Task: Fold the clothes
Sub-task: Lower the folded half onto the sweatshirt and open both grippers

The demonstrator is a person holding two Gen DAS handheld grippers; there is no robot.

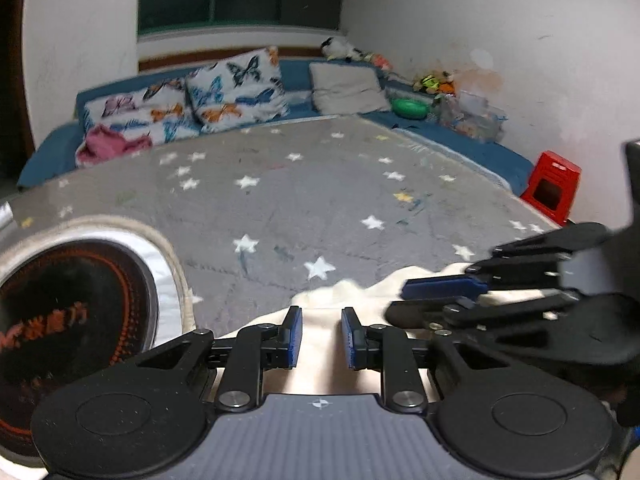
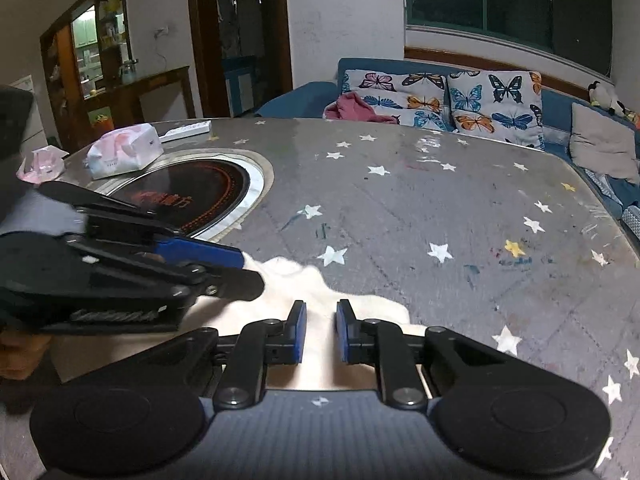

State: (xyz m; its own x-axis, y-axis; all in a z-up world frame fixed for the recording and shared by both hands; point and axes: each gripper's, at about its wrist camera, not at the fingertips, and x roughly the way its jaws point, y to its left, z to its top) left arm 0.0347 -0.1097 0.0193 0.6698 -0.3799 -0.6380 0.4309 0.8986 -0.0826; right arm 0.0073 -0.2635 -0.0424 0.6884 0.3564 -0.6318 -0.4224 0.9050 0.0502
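Garment: cream-white cloth (image 1: pixel 340 304), soft and rumpled, with a wavy far edge; type of clothing not readable.
Garment place: on the grey star-printed table cover (image 1: pixel 320 184), at the near edge of the table, right of the round black cooktop (image 1: pixel 68 320) set into the surface.
Garment in right view: same cream cloth (image 2: pixel 304 284), bunched into low humps ahead of the fingers, passing under both tools.
Left gripper (image 1: pixel 321 338): pointed down and forward over the cloth; blue pads narrowly apart, cloth visible in the gap; grip on the fabric cannot be told.
Right gripper (image 2: pixel 321 330): likewise tilted down toward the table; pads close together with cloth showing between them; pinch not confirmable.
Relation: the two tools just beside each other, angled inward; right gripper seen side-on (image 1: pixel 440 300) in the left view with its blue pad over the cloth, left gripper (image 2: pixel 236 272) side-on in the right view, tips at the cloth's far edge.
Surroundings: blue sofa (image 2: pixel 320 96) with butterfly cushions (image 2: pixel 496 104) behind the table; tissue pack (image 2: pixel 124 152) beyond the cooktop; red stool (image 1: pixel 552 184) by the wall.
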